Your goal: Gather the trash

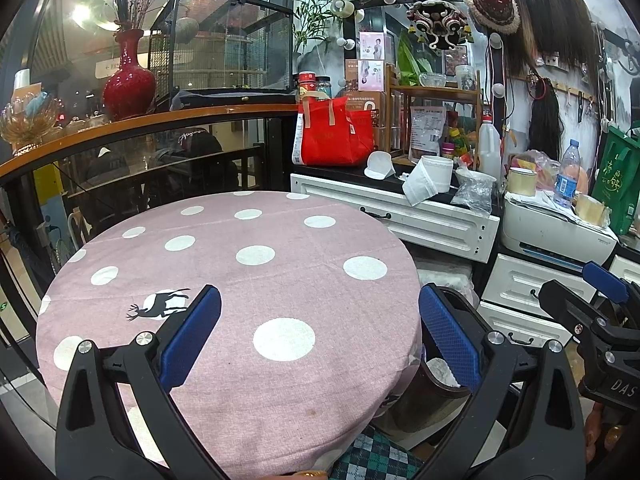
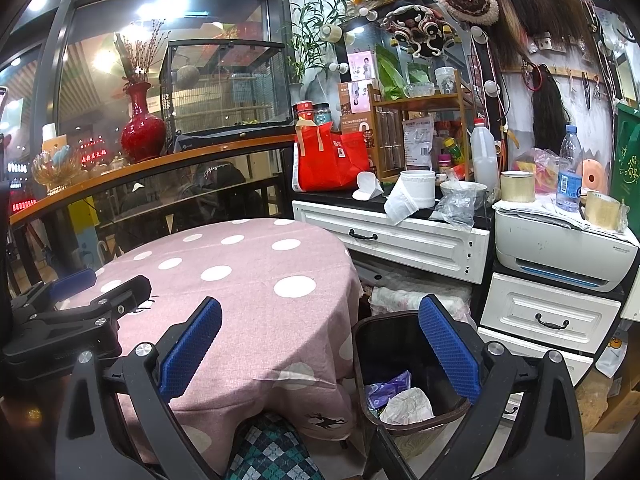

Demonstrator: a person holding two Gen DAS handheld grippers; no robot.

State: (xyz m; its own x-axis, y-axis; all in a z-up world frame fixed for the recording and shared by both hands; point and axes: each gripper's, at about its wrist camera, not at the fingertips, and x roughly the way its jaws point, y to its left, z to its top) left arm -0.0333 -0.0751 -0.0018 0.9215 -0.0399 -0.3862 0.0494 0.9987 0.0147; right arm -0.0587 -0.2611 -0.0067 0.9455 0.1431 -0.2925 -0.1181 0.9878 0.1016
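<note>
The left gripper (image 1: pixel 320 344) stands wide open with nothing between its blue pads, hovering over the near part of the round table (image 1: pixel 240 280), whose pink polka-dot cloth shows no litter; it looks parked there rather than reaching, since there seems nothing on the cloth to pick up. The right gripper (image 2: pixel 320 352) is spread just as wide and is equally empty, held to the right of the table edge with its right finger in front of the dark trash bin (image 2: pixel 400 344), a pose that suits a hand that lets go over the bin, though that is a judgement. The trash itself lies in the bin, below and between the right gripper's fingers: a crumpled white paper (image 2: pixel 408 402) and a purple wrapper (image 2: pixel 386 390) beside it. Only the right wrist view looks down into the bin and shows these; the left wrist view catches merely a sliver of the bin's rim and something pale inside, behind its right finger. Each view shows the other gripper at its edge. Beyond, a cluttered white drawer cabinet (image 2: pixel 416 240) carries a toilet roll (image 2: pixel 416 190).
</note>
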